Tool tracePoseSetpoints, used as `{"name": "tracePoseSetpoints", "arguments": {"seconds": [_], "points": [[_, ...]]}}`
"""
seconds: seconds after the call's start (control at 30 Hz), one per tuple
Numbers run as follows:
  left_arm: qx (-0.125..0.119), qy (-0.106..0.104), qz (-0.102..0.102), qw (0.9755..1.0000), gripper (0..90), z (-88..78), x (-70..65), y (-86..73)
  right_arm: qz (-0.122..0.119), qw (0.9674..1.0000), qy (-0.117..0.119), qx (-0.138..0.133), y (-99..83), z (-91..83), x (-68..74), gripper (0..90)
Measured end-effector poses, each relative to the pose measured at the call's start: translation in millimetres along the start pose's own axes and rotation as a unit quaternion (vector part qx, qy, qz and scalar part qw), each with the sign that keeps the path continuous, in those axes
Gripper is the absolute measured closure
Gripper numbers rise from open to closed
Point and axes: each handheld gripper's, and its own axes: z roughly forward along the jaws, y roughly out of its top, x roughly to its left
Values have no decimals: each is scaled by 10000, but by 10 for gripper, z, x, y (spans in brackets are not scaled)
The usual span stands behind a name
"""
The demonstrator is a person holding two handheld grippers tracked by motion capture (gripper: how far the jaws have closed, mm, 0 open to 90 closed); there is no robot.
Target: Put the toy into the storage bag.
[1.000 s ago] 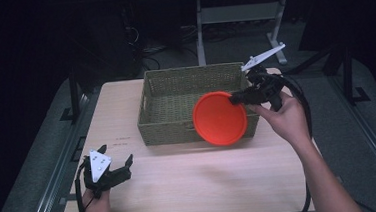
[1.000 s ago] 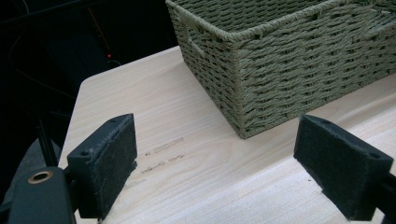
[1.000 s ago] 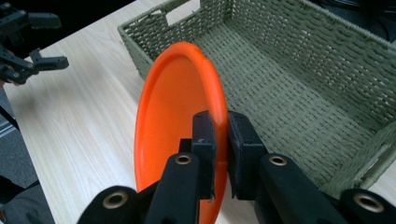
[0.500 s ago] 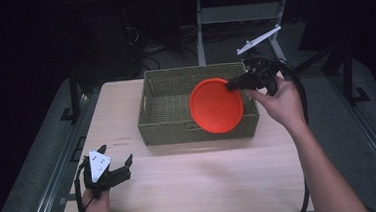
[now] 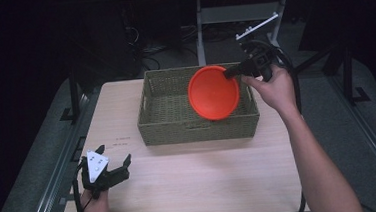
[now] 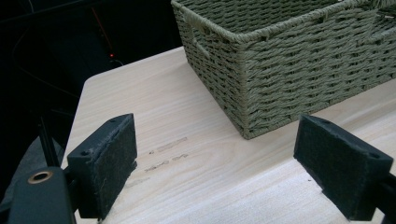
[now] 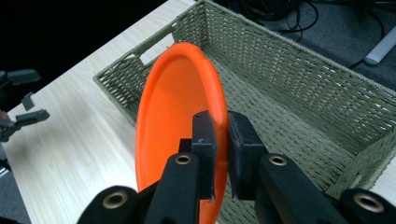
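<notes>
2 grippers are in play, but only 1 is doing the work: the right gripper has its jaws pinched tight on the rim of an orange plate, and the right gripper view shows both black pads clamped on either side of that thin edge. The plate hangs tilted, nearly on edge, over the right half of the woven basket, its lower rim dipping toward the basket's near wall but, as far as the high view lets me judge, not resting on the floor of it yet. The left gripper sits near the front left corner of the table, well apart from the basket, its jaws spread wide with nothing between them, as the left gripper view confirms. I judge the step in hand to be the carry: the plate is lifted and brought above the basket, with the placing not yet done. The next move calls for laying the plate flatter and lowering it inside the 4 walls, keeping its rim off the wicker edge on the right side, and only then letting the pads part. A release while the plate is this steep would likely let it tip or lean against a wall.
</notes>
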Motion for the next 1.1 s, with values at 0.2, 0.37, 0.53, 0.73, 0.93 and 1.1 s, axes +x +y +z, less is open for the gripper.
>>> {"name": "tracePoseSetpoints", "arguments": {"seconds": [0.2, 0.37, 0.53, 0.73, 0.93, 1.1], "points": [[-3, -9, -2, 10000, 128, 0, 4, 0, 51, 9999, -136, 92, 65, 133, -74, 820], [-9, -11, 1, 10000, 128, -2, 1, 0, 164, 9994, -267, 162, 92, 237, -169, 820], [16, -8, -12, 10000, 128, 2, 13, 2, 254, 9990, -308, 180, 101, 297, -250, 820], [-12, -33, 24, 10000, 128, 13, -13, 8, 359, 9985, -377, 144, 112, 352, -312, 820], [-47, -20, -20, 10000, 128, 7, 1, 6, 390, 9980, -462, 211, 103, 451, -355, 820], [-14, -29, 10, 10000, 127, 5, -6, 10, 447, 9974, -514, 224, 82, 529, -397, 819]]}}
